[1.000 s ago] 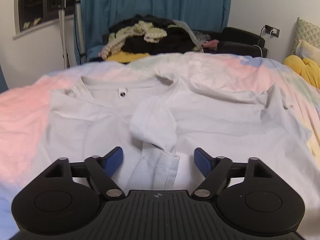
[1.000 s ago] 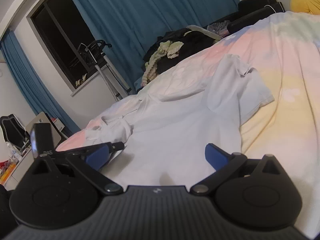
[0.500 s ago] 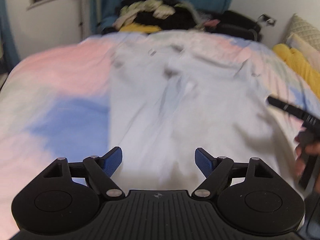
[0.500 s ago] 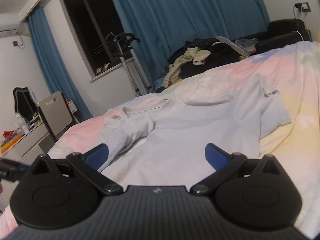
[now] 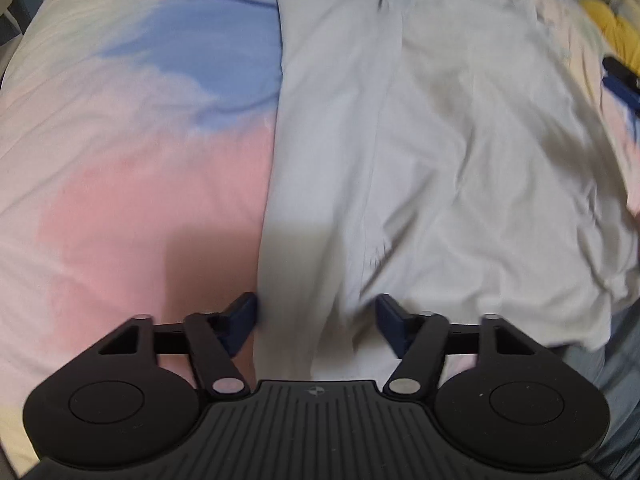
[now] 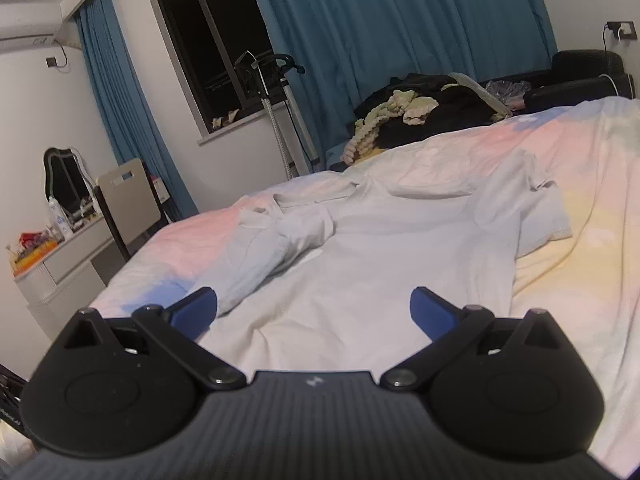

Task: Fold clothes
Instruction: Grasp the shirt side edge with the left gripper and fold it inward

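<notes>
A pale grey shirt (image 5: 420, 152) lies spread on the bed, its left sleeve folded in over the body. My left gripper (image 5: 316, 314) is open and empty, looking down over the shirt's bottom hem near its left side edge. The shirt also shows in the right wrist view (image 6: 380, 264), with collar far and one sleeve out to the right. My right gripper (image 6: 314, 310) is open and empty, low over the shirt's lower part. Its blue tip shows in the left wrist view (image 5: 620, 88) at the right edge.
The bed has a pastel pink, blue and yellow cover (image 5: 140, 128). A pile of dark and cream clothes (image 6: 420, 116) lies beyond the bed's far end. A dresser (image 6: 64, 256) and chair (image 6: 128, 204) stand at the left. A yellow item (image 5: 616, 36) lies at the right.
My left gripper has drawn back from the collar area down to the shirt's bottom hem and tilted to look downward. My right gripper has levelled out and shifted slightly over the shirt.
</notes>
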`<state>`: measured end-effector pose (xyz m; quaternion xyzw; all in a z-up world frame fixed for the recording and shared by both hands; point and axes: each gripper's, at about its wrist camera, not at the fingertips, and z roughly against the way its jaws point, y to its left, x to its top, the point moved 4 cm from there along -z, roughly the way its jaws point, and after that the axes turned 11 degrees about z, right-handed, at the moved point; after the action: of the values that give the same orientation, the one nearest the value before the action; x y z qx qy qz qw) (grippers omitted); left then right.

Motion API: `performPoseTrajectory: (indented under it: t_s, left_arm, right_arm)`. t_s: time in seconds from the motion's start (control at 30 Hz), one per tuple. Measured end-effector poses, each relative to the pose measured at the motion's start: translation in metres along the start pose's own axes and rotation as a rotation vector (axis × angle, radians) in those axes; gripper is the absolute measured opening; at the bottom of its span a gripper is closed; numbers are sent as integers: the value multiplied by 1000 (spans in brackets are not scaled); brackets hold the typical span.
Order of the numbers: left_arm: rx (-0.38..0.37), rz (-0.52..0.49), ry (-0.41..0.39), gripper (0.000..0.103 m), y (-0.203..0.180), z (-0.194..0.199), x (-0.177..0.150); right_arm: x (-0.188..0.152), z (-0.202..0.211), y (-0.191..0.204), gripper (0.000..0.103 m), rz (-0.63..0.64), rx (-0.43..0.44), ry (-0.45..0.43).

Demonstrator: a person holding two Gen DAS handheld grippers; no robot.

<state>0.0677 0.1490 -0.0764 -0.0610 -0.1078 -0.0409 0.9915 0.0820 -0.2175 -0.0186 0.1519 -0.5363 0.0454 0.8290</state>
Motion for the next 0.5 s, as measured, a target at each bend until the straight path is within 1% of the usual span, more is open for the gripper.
performPoseTrajectory:
  t_s: [0.07,0.1,0.13,0.27,0.37,0.43,0.5]
  left_arm:
    - [33,-24,59,37,-2,-5,-8]
    - [54,-37,71,17,-5,-3,-10]
    - [51,-38,74,7,-9,1,-11]
    - [25,-78,44,6,-41,31,-16]
    - [-20,-95,7,6,-73,54,-18]
    - [-42,-101,-10,6,-94,59,-20]
    - [-64,-104,-7,6,-111,50,-24]
  right_arm:
    - [-2,-1,-1,103,8,-11,10]
    - [-2,-2,-1,103,4,-12,13]
    - [-3,-4,-2,103,-4,-12,15]
    - [-4,-6,-6,103,-29,-6,15]
    - [-4,-6,-11,103,-60,-2,14]
    - [-3,-7,-14,103,-86,3,14]
    - [-3,-6,-16,103,-99,2,9]
